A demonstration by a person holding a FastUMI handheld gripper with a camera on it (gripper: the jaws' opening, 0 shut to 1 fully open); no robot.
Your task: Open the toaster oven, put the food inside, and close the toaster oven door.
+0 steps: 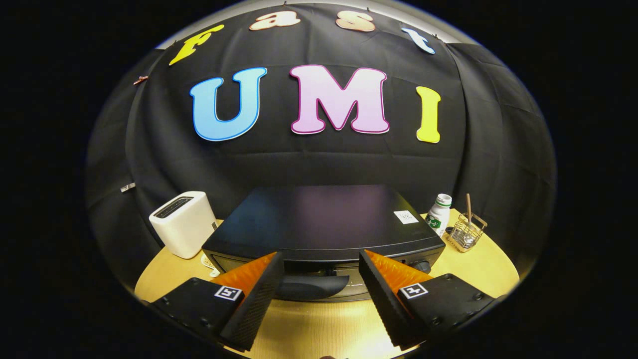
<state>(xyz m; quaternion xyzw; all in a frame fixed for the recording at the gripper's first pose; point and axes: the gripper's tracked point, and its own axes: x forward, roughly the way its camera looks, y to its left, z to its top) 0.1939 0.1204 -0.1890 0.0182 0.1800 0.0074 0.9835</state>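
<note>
1. Hovering low over the wooden table (319,324), the gripper (321,264) has its fingers spread wide with nothing between the pads; it points level and square at the oven front.
2. Just ahead, seen through the gap between the fingertips, sits the door handle (311,286) of the toaster oven (324,219), whose door looks closed; this reads as the opening step, barely begun.
3. Next likely calls for easing forward, closing on the handle, then pulling it down and outward.
4. Beyond, a white toaster (183,223) stands beside the oven on one side, a bottle (439,214) and wire basket (466,232) on the other. I cannot make out the food.
</note>
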